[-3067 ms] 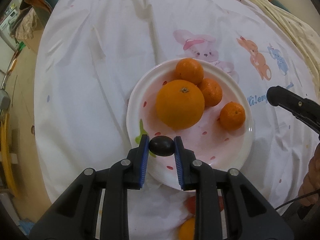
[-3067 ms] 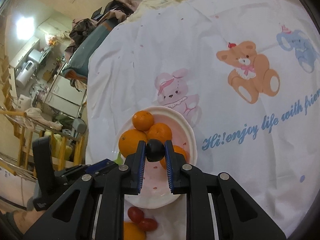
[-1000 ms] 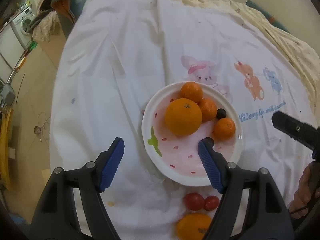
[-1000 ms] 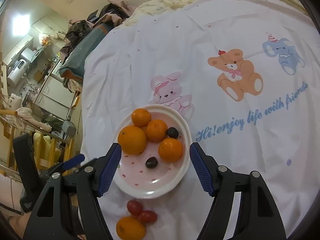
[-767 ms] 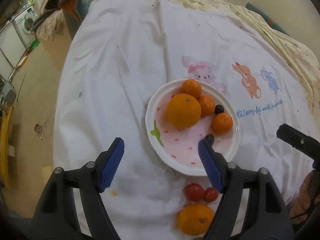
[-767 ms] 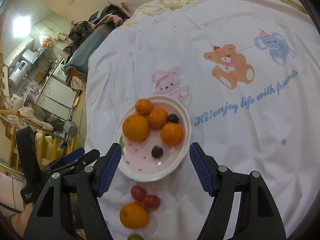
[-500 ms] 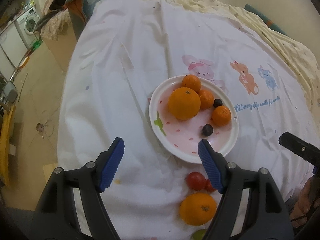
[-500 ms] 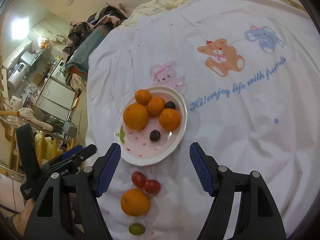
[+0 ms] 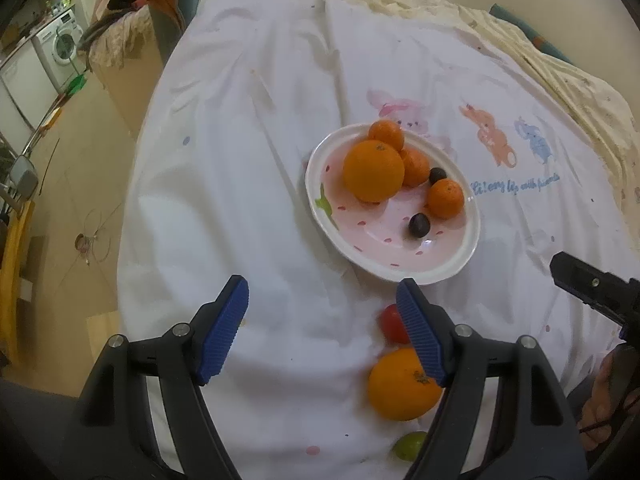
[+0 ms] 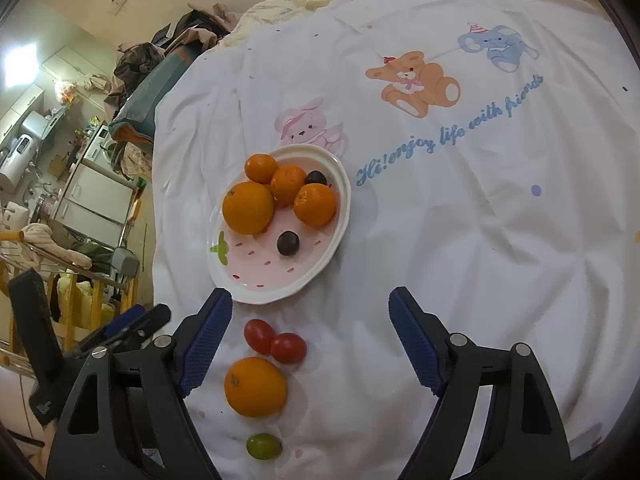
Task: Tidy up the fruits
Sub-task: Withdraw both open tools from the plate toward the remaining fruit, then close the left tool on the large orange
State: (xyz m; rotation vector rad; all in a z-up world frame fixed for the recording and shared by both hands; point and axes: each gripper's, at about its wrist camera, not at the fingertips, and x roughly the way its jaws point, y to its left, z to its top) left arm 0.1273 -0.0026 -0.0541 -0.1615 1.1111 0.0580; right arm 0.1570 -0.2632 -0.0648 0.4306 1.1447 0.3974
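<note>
**Both grippers empty above the cloth, fruit partly on the plate**

The landmark here is the white plate (image 10: 340,216) with pink dots, which stands on a white sheet (image 10: 460,260) printed with cartoon animals. On the plate lie one large orange (image 10: 248,208) and three smaller oranges (image 10: 315,204) close together at the far side. One dark grape (image 10: 288,243) sits alone near the middle of the plate, and a second dark grape (image 10: 316,178) is at the far rim, touching the small oranges.

Not all fruit is on the plate. Just in front of its near rim, on the sheet, are two red cherry tomatoes (image 10: 275,342) touching each other. Nearer to the cameras than these lies another orange (image 10: 255,387), and nearer again a small green fruit (image 10: 263,446) — all three in a rough line leading away from the plate.

The left gripper (image 9: 322,330) is held on the near side of the plate with its jaws standing wide apart and nothing between them; its right finger covers part of the tomatoes and the loose orange in the left wrist view. The right gripper (image 10: 310,342) is also on the near side of the plate — its jaws are opening, and they grip nothing, though the tomatoes and the loose orange on the sheet show in the gap between the blue pads (image 10: 416,344).
</note>
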